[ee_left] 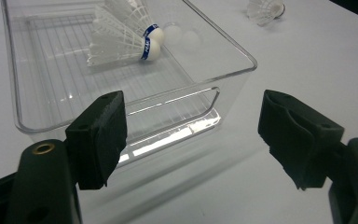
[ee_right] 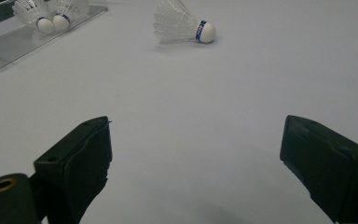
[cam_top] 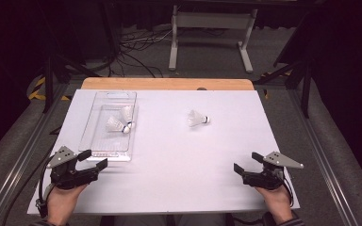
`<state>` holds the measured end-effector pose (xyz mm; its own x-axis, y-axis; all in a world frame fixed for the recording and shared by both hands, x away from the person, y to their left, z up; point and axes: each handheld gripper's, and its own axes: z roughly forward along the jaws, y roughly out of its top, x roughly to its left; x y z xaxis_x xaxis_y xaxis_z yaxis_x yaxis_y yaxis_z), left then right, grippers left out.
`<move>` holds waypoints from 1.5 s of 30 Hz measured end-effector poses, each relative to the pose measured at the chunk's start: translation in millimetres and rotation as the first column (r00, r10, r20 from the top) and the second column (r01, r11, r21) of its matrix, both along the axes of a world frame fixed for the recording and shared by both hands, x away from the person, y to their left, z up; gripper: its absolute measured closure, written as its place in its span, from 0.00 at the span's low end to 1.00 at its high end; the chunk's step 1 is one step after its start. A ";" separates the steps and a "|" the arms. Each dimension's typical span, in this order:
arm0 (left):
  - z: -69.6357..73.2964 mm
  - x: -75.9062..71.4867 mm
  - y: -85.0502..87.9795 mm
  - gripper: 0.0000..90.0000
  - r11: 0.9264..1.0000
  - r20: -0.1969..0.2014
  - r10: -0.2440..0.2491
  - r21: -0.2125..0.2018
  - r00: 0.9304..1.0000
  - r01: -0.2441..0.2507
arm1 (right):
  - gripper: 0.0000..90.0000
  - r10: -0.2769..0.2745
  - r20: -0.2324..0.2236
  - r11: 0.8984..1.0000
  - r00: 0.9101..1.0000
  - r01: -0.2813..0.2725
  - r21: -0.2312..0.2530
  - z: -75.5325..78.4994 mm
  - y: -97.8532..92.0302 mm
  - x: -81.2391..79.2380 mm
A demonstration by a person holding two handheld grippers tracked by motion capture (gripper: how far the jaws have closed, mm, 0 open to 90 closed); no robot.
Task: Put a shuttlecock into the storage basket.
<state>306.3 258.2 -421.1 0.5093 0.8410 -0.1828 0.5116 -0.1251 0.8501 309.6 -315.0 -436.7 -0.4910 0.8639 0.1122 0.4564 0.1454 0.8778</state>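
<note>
At the near left of the white table sheet (cam_top: 169, 155), the left gripper (cam_top: 95, 160) rests in the person's hand with its black jaws spread wide and nothing between them — it faces the short end wall of a clear rectangular plastic tray (cam_top: 104, 154), just beside it. Two white feathered shuttlecocks with blue-banded cork tips (cam_top: 119, 123) lie side by side in that tray, touching. Further right, a third white shuttlecock (cam_top: 197, 118) lies on its side on the bare sheet, well apart from the tray. At the near right, the right gripper (cam_top: 249, 164) — jaws likewise wide apart and empty — points toward that lone shuttlecock from a distance.
</note>
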 end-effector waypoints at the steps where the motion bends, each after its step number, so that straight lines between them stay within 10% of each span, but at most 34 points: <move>1: -0.4 -0.5 0.8 0.28 1.000 -0.001 -0.008 0.006 1.000 0.008 | 0.11 0.000 -0.001 1.000 1.000 0.000 0.001 0.1 0.1 -0.1; 45: -3.7 -7.0 1.6 0.27 1.000 -0.010 -0.011 0.005 1.000 0.011 | 0.09 0.015 0.052 1.000 0.999 -0.015 0.004 12.4 14.0 7.2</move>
<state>299.3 259.8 -424.8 0.5163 0.8365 -0.1839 0.5189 -0.1347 0.8441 316.8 -301.0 -424.2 -0.5095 0.8558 0.0896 0.4074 0.1483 0.9011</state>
